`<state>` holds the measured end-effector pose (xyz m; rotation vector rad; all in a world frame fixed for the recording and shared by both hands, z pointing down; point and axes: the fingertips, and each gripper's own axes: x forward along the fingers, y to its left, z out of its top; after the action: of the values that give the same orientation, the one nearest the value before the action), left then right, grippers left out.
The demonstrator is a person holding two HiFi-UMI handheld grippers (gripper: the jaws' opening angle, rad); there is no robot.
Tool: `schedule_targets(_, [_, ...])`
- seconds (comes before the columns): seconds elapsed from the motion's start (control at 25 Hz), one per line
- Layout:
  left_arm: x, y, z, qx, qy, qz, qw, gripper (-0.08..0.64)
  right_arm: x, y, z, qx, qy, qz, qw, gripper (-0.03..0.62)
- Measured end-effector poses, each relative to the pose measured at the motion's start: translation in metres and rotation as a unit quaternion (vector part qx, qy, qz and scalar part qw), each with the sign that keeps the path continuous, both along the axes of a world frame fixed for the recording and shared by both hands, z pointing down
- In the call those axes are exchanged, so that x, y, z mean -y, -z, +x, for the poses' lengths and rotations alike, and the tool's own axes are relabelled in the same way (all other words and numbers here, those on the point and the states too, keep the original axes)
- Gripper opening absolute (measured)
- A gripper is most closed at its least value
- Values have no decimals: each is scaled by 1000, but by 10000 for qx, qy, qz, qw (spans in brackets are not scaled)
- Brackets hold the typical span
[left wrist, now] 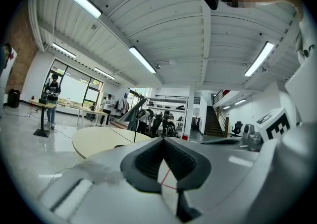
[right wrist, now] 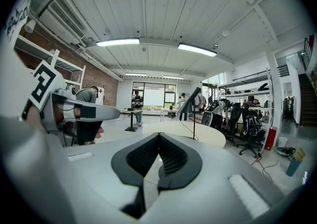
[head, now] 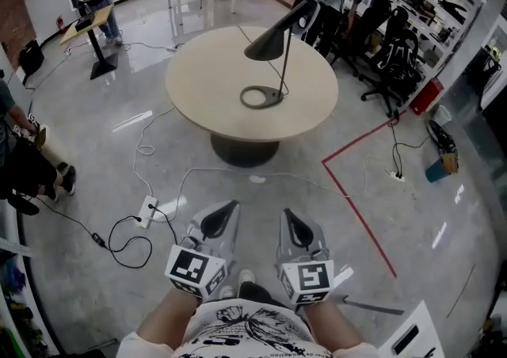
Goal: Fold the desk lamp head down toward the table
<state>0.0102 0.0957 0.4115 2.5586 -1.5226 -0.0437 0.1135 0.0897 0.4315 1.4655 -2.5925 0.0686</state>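
A black desk lamp stands on the round beige table (head: 206, 83). Its cone-shaped head (head: 270, 38) is raised and slants down to the left, the thin stem (head: 285, 67) rises from a ring base (head: 258, 97). Both grippers are held low, well short of the table, over the floor. My left gripper (head: 223, 216) and right gripper (head: 295, 224) are side by side, each shut with nothing between its jaws. In the left gripper view the lamp (left wrist: 134, 115) is small and far beyond the left gripper (left wrist: 162, 141). The right gripper view has the lamp (right wrist: 191, 100) beyond the right gripper (right wrist: 158, 137).
Cables and a power strip (head: 148, 210) lie on the glossy floor left of my path. A red tape line (head: 358, 207) runs on the right. Black office chairs (head: 392, 59) crowd the table's far right. A seated person (head: 24, 166) is at the left edge.
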Motion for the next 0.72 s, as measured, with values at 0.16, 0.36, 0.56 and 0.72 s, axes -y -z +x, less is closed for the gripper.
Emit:
schedule_targets(0.16, [-18, 4, -6, -41, -114, 21, 9999, 6, -20, -1, -12, -67, 5, -13, 10000, 9])
schedule_targets(0.36, [-34, -1, -11, -52, -209, 46, 9998, 6, -39, -8, -19, -78, -25, 42, 10000, 9])
schedule_targets(0.56, [-46, -6, -17, -88, -326, 73, 9994, 6, -53, -15, -27, -140, -77, 46, 9999, 9])
schedule_targets(0.72, [-48, -2, -16, -114, -392, 91, 9991, 6, -54, -9, -27, -157, -118, 58, 9998, 9])
